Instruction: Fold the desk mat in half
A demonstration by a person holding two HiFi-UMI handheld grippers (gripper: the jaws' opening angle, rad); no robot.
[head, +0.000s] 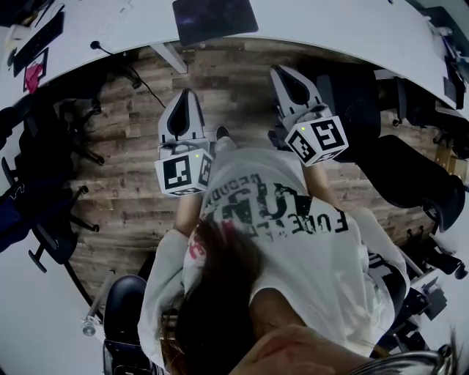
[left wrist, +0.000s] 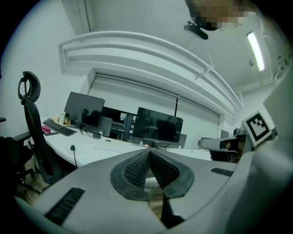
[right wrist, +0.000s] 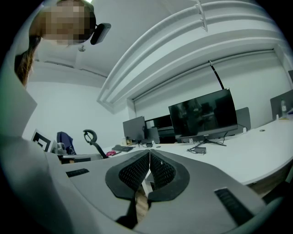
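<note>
Here, the left gripper (head: 185, 97) is being held over the wooden floor (head: 139, 146), jaws pressed together on nothing; the right gripper (head: 284, 73) is being held likewise. Ahead of both, the mat (head: 215, 20) is being left flat on the white worktop (head: 330, 26).

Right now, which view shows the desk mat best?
Head view. The desk mat lies flat on the white desk, seen from above, with only its far edge cut off by the frame. The left and right gripper views look nearly level across the desk at monitors; I can't make out the mat in either.
</note>
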